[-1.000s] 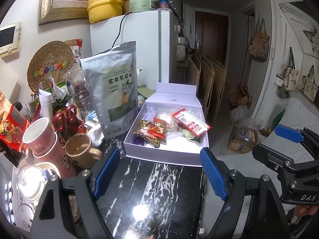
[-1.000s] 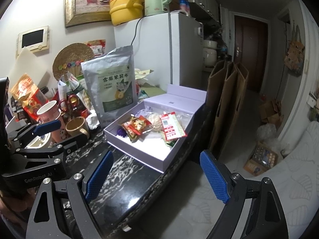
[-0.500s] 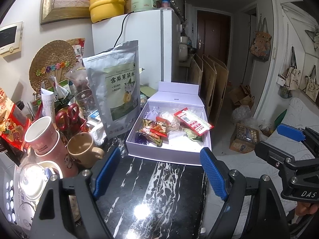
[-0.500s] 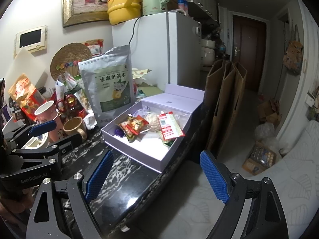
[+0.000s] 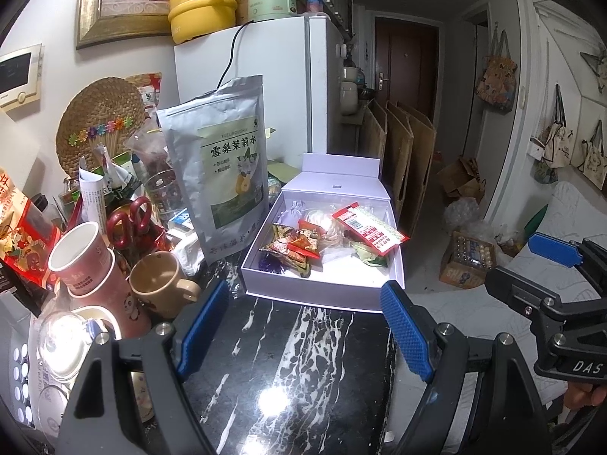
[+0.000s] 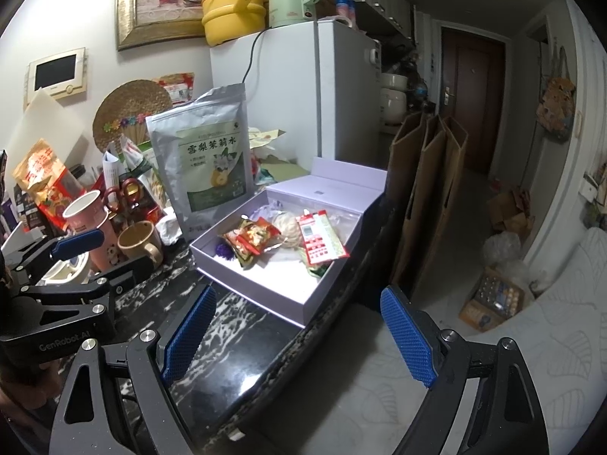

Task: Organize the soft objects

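Observation:
An open lilac box (image 5: 318,292) (image 6: 265,295) sits on the black marble counter (image 5: 288,371). In it lie a red-and-white packet (image 5: 370,229) (image 6: 320,239), a colourful snack packet (image 5: 294,244) (image 6: 252,237), a white soft pouch (image 5: 330,227), a purple tuft (image 5: 271,263) and a green packet (image 5: 370,258). My left gripper (image 5: 303,335) is open and empty just in front of the box. My right gripper (image 6: 299,335) is open and empty, over the counter's right edge, short of the box.
A tall silver pouch (image 5: 224,174) stands left of the box. Mugs (image 5: 163,284), a paper cup (image 5: 85,265), scissors (image 5: 127,220) and snack bags crowd the counter's left. A white fridge (image 5: 280,87) stands behind. Paper bags (image 6: 425,197) lean past the counter's right edge.
Both grippers have drifted slightly; the box sits a little more to the right in the left wrist view and more to the left in the right one. Nothing was grasped.

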The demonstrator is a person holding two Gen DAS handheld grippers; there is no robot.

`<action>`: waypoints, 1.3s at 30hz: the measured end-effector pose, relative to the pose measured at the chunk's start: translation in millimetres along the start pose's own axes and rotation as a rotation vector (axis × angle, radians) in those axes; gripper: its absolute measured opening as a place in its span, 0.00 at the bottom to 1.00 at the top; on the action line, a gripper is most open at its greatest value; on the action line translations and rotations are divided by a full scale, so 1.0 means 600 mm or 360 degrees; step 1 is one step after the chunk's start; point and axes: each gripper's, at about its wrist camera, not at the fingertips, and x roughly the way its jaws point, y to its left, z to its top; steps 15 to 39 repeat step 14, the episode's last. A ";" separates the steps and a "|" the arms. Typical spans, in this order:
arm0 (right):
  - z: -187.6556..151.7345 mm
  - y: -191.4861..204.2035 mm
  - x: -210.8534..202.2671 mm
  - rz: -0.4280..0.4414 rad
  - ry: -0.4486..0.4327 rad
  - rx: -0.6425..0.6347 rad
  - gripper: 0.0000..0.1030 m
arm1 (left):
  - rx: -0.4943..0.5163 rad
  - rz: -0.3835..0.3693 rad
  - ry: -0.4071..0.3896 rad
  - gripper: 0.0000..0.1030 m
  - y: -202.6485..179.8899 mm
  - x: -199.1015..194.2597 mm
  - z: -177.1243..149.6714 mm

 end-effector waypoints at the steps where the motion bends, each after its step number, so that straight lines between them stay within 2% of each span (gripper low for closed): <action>1: 0.000 0.000 0.000 0.0000 0.0001 0.0001 0.87 | -0.0002 0.0001 -0.0001 0.80 0.000 0.000 0.000; 39: -0.004 -0.001 -0.002 -0.0007 0.0003 0.0017 0.87 | 0.0001 -0.0021 0.0022 0.80 -0.003 0.007 -0.003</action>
